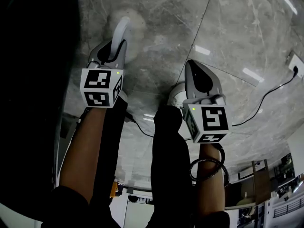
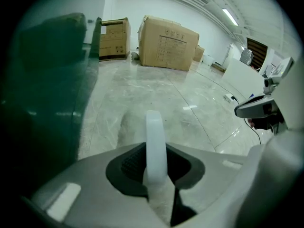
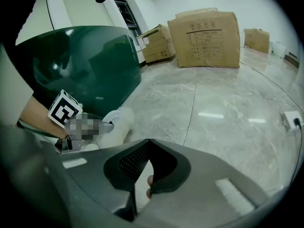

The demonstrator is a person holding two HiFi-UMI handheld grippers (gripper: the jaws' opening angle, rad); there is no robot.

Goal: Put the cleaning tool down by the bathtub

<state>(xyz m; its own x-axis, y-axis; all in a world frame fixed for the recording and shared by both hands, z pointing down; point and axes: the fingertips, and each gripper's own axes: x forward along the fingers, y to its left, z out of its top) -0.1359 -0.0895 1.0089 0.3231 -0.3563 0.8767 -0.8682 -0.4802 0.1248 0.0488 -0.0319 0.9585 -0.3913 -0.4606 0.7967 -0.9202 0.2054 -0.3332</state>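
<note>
The left tool is clenched on the white handle of the fluffy scrubber. The scrubber's head sits low over the marble floor, just beside the curved wall of the dark green bathtub. The right tool hangs close alongside, its jaws pressed together on nothing. To the right the floor lies open, crossed only by a black cable running to a white socket. Farther off, cardboard boxes stand against the far wall.
</note>
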